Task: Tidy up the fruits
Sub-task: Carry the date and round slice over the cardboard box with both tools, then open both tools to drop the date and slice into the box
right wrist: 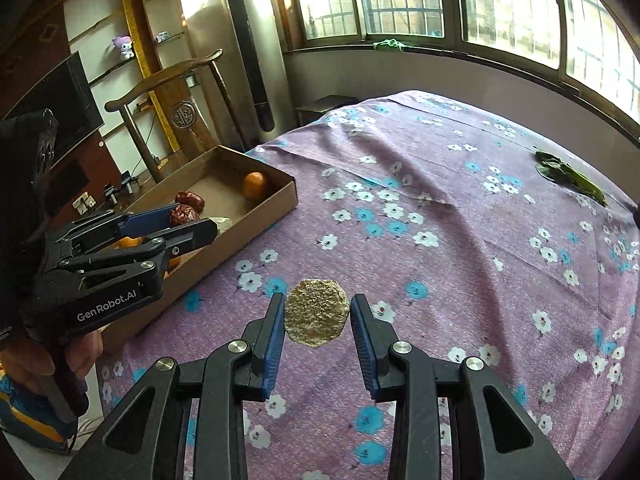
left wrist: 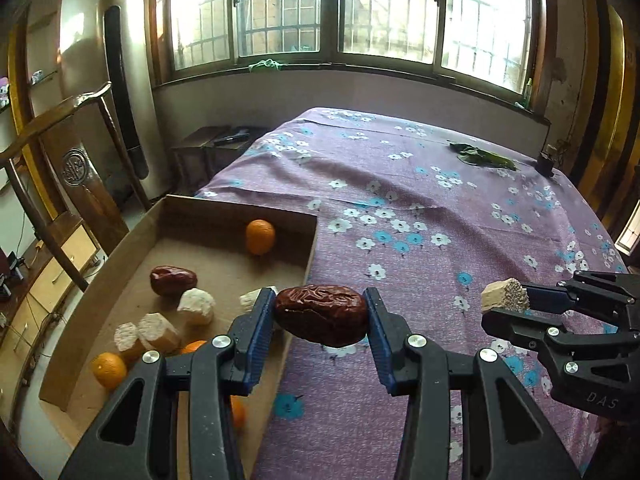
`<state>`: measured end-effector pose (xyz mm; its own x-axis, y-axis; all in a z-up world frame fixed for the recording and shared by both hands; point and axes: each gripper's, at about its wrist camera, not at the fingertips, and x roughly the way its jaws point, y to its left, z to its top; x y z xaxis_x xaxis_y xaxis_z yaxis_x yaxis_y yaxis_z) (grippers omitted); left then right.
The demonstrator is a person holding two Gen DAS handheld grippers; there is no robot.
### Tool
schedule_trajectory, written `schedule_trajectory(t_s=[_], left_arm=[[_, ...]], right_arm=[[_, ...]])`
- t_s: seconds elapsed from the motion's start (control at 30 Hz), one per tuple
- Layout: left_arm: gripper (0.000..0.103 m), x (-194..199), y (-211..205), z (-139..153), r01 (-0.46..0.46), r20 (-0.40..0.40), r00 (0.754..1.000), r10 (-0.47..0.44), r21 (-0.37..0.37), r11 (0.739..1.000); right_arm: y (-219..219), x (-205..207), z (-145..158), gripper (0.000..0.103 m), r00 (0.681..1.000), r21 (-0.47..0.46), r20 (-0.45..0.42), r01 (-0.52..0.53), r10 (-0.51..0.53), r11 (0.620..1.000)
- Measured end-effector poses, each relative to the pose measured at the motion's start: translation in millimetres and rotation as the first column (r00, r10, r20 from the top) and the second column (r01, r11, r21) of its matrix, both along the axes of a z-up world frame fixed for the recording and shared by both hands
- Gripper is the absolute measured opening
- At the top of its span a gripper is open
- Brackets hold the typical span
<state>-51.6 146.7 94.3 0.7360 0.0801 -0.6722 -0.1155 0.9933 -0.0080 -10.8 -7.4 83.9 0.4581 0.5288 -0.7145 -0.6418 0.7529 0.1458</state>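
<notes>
Covering most of both views, the bed (left wrist: 420, 208) wears a purple sheet printed with white and blue flowers. On its left edge sits a shallow cardboard box (left wrist: 192, 210). Inside the box lie oranges, one near the far wall (left wrist: 260, 237) and another at the near corner (left wrist: 109, 369), a red date (left wrist: 173, 280), and pale cut chunks (left wrist: 196, 306). A green leafy bundle (left wrist: 482, 157) rests far off on the sheet near the window side.

The left tool (left wrist: 320, 314) is clenched on a wrinkled red date (left wrist: 322, 316), lifted just above the box's right wall and the sheet beside it. The right tool (right wrist: 317, 314) is clenched on a pale, fibrous cut chunk (right wrist: 316, 312), its rough face toward the camera, lifted over the bed well right of the box.
</notes>
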Motion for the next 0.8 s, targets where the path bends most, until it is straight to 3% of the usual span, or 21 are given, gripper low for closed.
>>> schedule_trajectory(t_s=[0.3,0.8], left_arm=[[0.043,-19.6,52.2,0.7,-0.109,0.006,0.994,0.109,0.032,0.994],[0.043,-22.3,117.5,-12.0,-0.242,-0.032,0.97,0.242,0.022,0.97]], right_arm=[[63.4,-1.0,2.3,0.036,0.992,-0.023,0.005,-0.123,0.123,0.992],[151.0,12.8,-14.6,0.036,0.961,-0.079,-0.036,-0.275,0.273,0.958]])
